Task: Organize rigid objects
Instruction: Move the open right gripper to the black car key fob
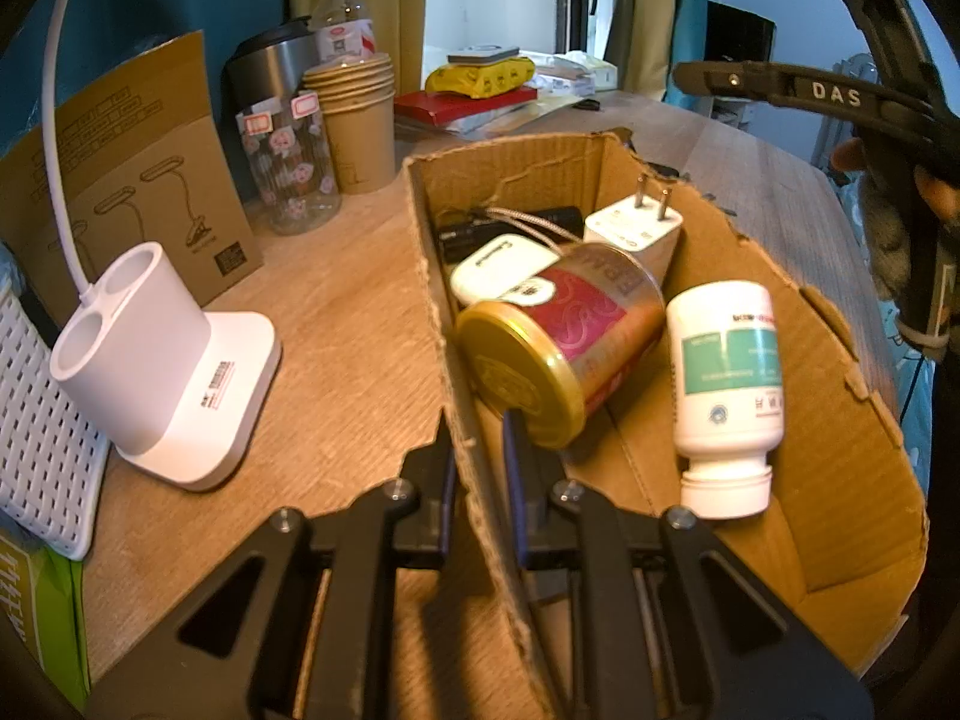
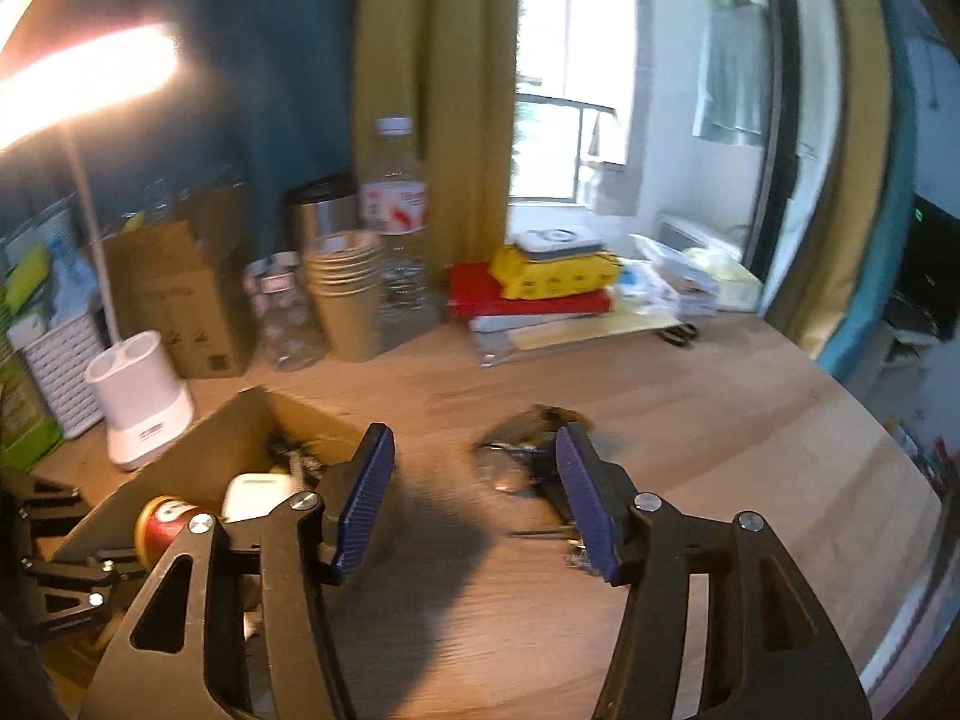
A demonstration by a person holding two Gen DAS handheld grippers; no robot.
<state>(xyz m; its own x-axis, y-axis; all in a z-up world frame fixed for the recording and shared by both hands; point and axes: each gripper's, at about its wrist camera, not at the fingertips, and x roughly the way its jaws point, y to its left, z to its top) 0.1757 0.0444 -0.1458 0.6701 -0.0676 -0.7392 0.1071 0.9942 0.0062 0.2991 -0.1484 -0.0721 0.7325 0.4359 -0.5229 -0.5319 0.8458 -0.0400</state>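
We pinch the box [image 1: 510,180] wall with the left gripper [image 1: 477,468]; right gripper [image 2: 474,498] half-open, empty. Next, probably the dark clutter [image 2: 528,450] on the table [image 2: 720,420].

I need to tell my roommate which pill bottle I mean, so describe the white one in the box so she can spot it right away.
Find the open cardboard box on the wooden desk. Inside, on the side away from the white lamp base, the white bottle lies on its side beside a gold-lidded can. It alone has a teal label and a white screw cap.
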